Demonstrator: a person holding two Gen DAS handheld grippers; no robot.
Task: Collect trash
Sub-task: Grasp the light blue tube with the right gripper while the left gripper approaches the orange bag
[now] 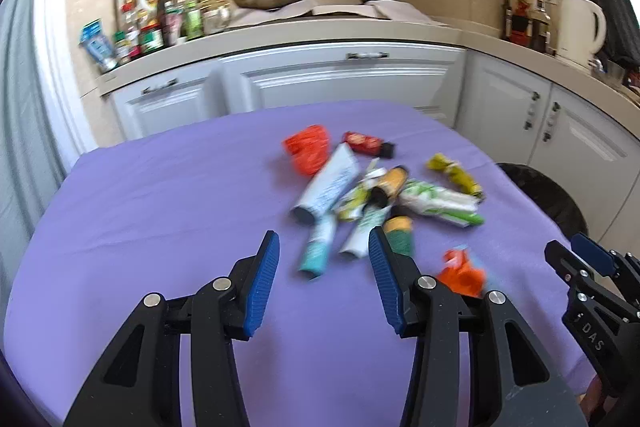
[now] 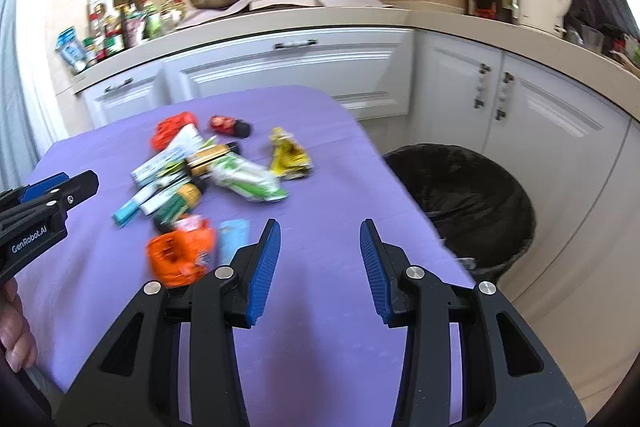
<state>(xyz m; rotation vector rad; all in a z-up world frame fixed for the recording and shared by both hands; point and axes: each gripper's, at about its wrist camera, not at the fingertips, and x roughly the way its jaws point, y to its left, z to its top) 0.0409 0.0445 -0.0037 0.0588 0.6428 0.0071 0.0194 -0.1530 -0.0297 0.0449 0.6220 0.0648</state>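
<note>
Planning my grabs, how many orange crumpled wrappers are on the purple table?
2: one orange crumpled wrapper at the pile's near edge by the right gripper, another at its far end. More may be buried.

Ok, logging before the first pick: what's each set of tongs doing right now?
Left tongs: open, holding nothing.
Right tongs: open, holding nothing.

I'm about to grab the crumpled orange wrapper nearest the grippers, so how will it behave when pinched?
The orange wrapper looks like thin crinkled film, so probably very light and floppy, collapsing between the fingers. It lies flat on the purple tablecloth, so it may slide rather than lift.
</note>
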